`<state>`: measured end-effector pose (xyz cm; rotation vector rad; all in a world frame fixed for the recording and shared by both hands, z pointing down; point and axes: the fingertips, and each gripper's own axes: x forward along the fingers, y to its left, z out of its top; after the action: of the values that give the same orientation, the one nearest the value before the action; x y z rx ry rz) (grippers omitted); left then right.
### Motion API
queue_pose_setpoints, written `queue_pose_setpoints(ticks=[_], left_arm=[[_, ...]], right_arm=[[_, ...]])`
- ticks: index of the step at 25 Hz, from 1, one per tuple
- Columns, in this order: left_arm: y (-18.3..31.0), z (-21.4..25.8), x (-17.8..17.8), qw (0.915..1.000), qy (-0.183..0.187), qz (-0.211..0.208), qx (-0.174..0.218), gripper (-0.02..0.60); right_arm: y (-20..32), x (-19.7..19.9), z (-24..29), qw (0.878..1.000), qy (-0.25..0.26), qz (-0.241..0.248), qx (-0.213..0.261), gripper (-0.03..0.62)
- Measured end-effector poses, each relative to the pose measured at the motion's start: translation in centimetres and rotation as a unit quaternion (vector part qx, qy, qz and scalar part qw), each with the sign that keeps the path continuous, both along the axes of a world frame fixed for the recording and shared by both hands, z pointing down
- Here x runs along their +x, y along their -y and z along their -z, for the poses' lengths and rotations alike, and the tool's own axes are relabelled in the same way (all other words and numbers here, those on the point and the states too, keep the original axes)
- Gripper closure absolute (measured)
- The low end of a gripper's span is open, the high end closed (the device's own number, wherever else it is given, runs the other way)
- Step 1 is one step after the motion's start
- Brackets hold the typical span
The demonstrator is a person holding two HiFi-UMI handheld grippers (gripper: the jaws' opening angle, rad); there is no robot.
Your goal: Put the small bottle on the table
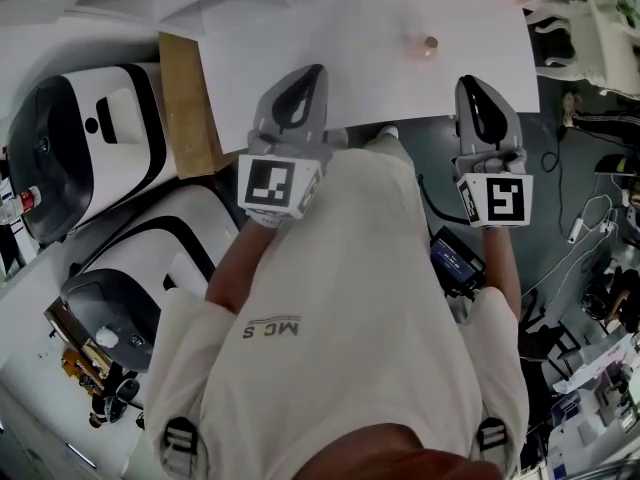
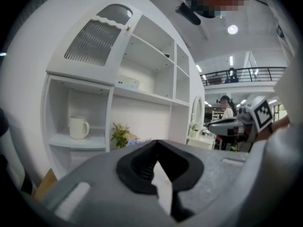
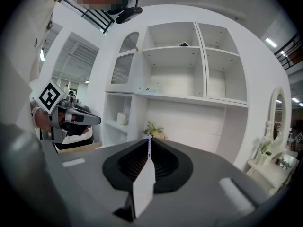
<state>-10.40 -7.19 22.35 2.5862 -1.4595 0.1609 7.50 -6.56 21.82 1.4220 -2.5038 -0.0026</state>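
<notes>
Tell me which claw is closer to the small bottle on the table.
Right. In the head view the right claw points at the table edge just below and right of the bottle. The left claw is farther off, to the bottle's lower left.

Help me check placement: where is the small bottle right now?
In the head view the small bottle sits on the white table, toward its far right, beyond the right tongs and clear of them.
</notes>
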Motion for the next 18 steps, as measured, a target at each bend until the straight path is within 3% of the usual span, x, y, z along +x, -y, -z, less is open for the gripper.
queue_pose_setpoints(ticks=[18], left_arm=[[-1.7, -0.7, 0.8, 0.9998, -0.013, -0.013, -0.011, 0.581]], right_arm=[[-1.4, -0.8, -0.6, 1.0, 0.005, 0.002, -0.009, 0.585]])
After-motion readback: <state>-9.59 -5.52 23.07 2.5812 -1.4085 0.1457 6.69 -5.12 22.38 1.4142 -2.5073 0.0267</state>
